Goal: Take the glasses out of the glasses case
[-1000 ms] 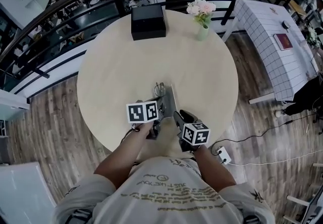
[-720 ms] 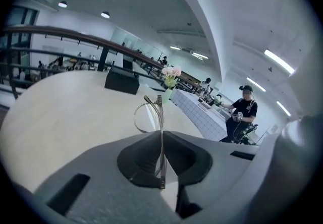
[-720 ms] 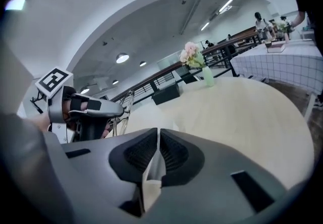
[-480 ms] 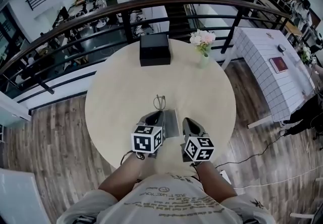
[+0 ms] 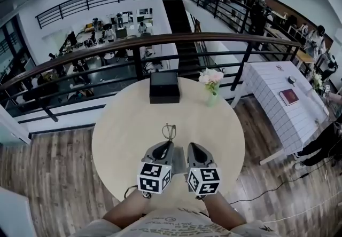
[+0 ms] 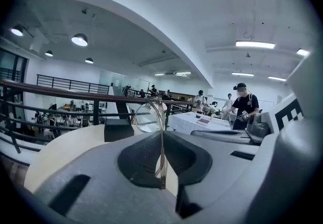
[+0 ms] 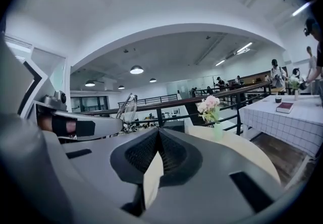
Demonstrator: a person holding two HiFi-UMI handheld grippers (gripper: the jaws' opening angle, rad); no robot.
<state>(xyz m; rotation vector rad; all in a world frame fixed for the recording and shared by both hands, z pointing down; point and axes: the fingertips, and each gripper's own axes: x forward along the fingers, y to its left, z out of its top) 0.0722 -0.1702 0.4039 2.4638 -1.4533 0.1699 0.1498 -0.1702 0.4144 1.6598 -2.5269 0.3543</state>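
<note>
Thin wire-framed glasses [image 5: 169, 131] hang above the round table [image 5: 120, 129], held by one temple in my left gripper [image 5: 163, 148], which is shut on them. In the left gripper view the temple [image 6: 162, 155] runs up between the pressed pads to a round lens [image 6: 148, 117]. The grey glasses case [image 5: 178, 156] lies on the table between and below the two grippers, mostly hidden. My right gripper [image 5: 193, 149] is level beside the left, shut with nothing in it [image 7: 159, 140]. From the right gripper view, the glasses [image 7: 127, 108] stick out of the left gripper [image 7: 83, 126].
A black box [image 5: 164, 87] and a vase of pink flowers [image 5: 212, 84] stand at the table's far edge. A dark railing [image 5: 133, 44] runs behind the table. A white checked table [image 5: 280, 110] with a red book stands to the right.
Both grippers have risen from the case toward the head camera and levelled out. The glasses came up off the table with the left gripper. The head view has tilted up.
</note>
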